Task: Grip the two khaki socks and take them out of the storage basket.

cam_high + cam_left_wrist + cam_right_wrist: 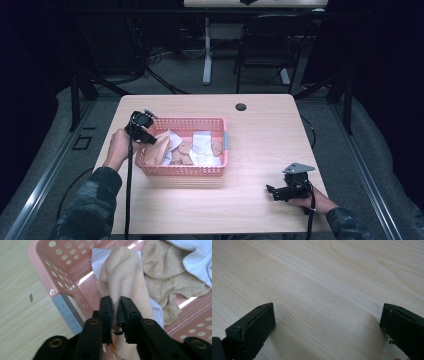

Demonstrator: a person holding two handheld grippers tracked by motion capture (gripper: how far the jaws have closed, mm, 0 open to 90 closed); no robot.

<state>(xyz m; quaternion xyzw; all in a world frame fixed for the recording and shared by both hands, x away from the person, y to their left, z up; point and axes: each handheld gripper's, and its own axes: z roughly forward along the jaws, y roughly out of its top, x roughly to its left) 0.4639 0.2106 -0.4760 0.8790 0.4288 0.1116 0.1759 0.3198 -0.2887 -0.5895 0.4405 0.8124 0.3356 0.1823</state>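
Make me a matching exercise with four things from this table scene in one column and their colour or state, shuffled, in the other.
Things:
1. left tool
2. right tool
3. basket
4. peach cloth

States:
A. pink plastic, perforated walls, holding cloths
B. open, with bare wooden table between the jaws
C. pinched at one end, draping into the basket
D. shut on fabric at the basket's corner

Pairs: 1-D, 2-B, 3-A, 4-C
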